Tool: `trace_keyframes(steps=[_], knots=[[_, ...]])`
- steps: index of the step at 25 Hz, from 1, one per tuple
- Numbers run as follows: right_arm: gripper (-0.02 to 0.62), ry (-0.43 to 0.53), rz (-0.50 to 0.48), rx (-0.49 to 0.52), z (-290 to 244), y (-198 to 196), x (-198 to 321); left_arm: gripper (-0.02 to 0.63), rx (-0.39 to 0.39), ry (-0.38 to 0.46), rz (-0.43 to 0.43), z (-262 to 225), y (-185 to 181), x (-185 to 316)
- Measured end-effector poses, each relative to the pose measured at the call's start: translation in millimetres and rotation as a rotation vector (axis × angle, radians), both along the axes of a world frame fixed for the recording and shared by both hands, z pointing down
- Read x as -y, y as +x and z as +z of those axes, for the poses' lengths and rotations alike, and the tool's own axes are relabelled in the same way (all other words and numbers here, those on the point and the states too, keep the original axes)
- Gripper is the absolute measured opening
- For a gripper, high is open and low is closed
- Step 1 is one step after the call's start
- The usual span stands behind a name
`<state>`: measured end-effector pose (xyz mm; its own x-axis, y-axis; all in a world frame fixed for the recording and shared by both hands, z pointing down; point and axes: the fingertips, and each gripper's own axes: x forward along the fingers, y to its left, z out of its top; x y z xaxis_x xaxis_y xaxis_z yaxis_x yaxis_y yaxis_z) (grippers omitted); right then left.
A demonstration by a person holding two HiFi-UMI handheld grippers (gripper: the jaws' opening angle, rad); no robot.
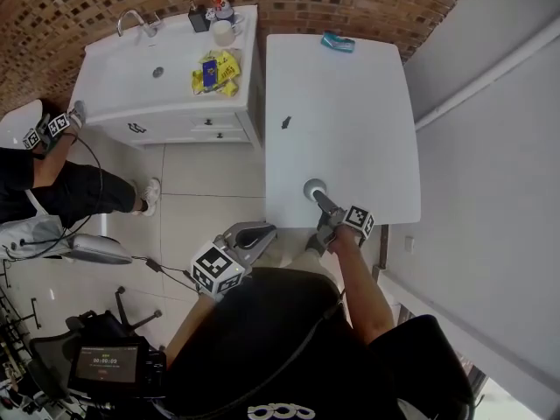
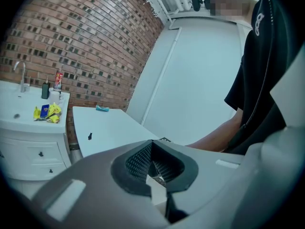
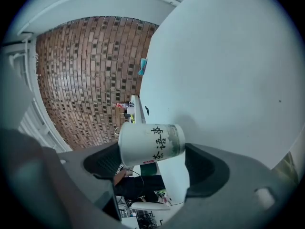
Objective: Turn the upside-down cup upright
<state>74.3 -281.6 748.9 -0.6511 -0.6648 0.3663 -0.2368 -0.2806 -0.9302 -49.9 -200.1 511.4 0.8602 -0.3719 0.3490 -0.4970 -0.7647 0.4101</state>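
Observation:
A white paper cup [image 3: 150, 143] with green print and black characters sits crosswise between the jaws of my right gripper [image 3: 153, 166], which is shut on it. In the head view the cup [image 1: 314, 188] shows as a grey round at the near edge of the white table [image 1: 350, 129], with the right gripper [image 1: 325, 206] reaching it from below. I cannot tell which end of the cup faces up. My left gripper [image 1: 252, 234] hangs off the table's near left corner, above the floor. Its jaws [image 2: 157, 178] are shut with nothing between them.
A small dark thing [image 1: 286, 122] lies mid-table and a teal packet [image 1: 338, 42] at the far end. A white sink cabinet [image 1: 131, 86] with tap, bottles and yellow packs stands left of the table. Another person [image 1: 52, 182] sits far left. A grey wall [image 1: 490, 147] runs along the right.

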Motion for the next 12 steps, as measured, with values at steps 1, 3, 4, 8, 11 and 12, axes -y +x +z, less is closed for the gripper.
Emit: trace_keyframes(steps=[1,3,4,8,11,12], knots=[[0.400,-0.003,0.009,0.007,1.1,1.3,3.2,0.015,0.001,0.000,-0.001,-0.3,0.2,1.7],[0.400,-0.004,0.026,0.023,2.8,3.8,10.5,0.015,0.004,-0.002,-0.003,-0.2,0.7,4.9],[0.400,-0.004,0.035,0.033,3.6,4.8,14.3,0.015,0.007,-0.003,-0.003,0.3,1.0,6.4],[0.400,-0.001,0.071,0.074,5.1,7.8,31.7,0.015,0.018,-0.001,0.000,2.9,4.3,14.7],[0.400,0.002,0.101,0.096,6.8,11.2,46.9,0.015,0.024,-0.001,0.004,2.8,6.0,23.1],[0.400,0.001,0.108,0.101,7.4,12.5,51.9,0.015,0.025,-0.001,0.005,2.4,6.7,25.9]])
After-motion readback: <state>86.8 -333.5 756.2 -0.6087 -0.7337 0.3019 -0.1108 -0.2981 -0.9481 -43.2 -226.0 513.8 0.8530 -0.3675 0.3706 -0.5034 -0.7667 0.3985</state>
